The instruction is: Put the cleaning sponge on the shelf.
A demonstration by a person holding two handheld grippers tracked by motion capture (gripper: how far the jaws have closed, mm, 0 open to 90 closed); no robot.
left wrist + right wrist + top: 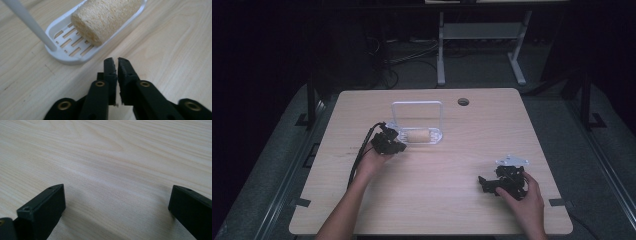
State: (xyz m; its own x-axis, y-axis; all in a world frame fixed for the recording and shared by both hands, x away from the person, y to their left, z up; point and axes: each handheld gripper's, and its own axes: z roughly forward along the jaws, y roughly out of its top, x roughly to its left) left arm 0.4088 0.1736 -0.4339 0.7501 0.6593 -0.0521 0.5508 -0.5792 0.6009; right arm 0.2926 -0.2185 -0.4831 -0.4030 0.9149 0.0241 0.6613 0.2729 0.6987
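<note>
A beige loofah sponge [417,136] [106,17] lies in a white slotted tray [434,139] [67,51] that has a tall loop handle [417,103] [27,22]. My left gripper [398,142] [116,61] sits just left of the tray's end, jaws shut with nothing between them, a short way off the tray rim. My right gripper [484,184] [117,200] rests low over bare wood at the table's right front, jaws wide apart and holding nothing.
The wooden table [437,210] has a round cable hole [463,102] near its far edge. Beyond the table stands a white desk frame [482,35] on dark floor, with cables beside it.
</note>
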